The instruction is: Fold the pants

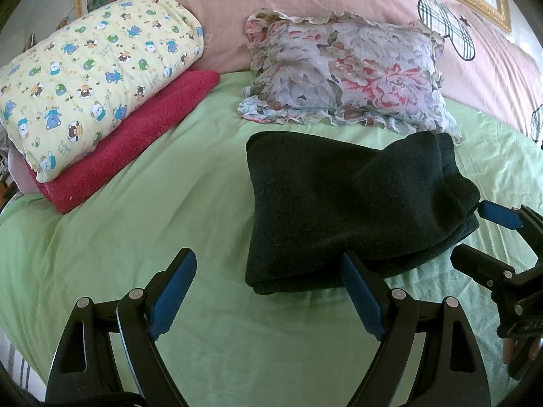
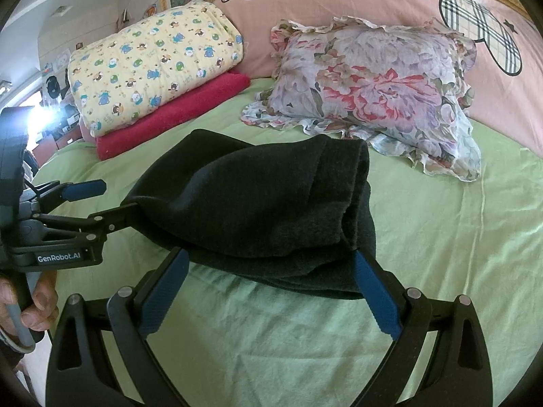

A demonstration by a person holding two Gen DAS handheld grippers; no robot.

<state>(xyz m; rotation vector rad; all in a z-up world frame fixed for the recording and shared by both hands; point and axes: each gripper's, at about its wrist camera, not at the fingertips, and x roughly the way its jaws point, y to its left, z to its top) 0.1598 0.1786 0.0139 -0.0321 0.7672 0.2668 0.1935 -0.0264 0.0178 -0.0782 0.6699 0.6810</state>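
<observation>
While pants (image 1: 339,210) lie folded, green sheet (image 1: 169,237) wrinkles

Left claw (image 1: 268,271): black arms, blue-padded fingers (image 1: 173,291), spread wide, nothing between them.
Right claw (image 2: 271,271): same build, fingers (image 2: 373,291) spread wide.
Left hand (image 2: 30,302): wrapped round the handle.

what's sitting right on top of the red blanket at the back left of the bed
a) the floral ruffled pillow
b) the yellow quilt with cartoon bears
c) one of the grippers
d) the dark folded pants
b: the yellow quilt with cartoon bears lies stacked on the red blanket, while the dark pants and the floral pillow lie apart from it on the green sheet.
</observation>
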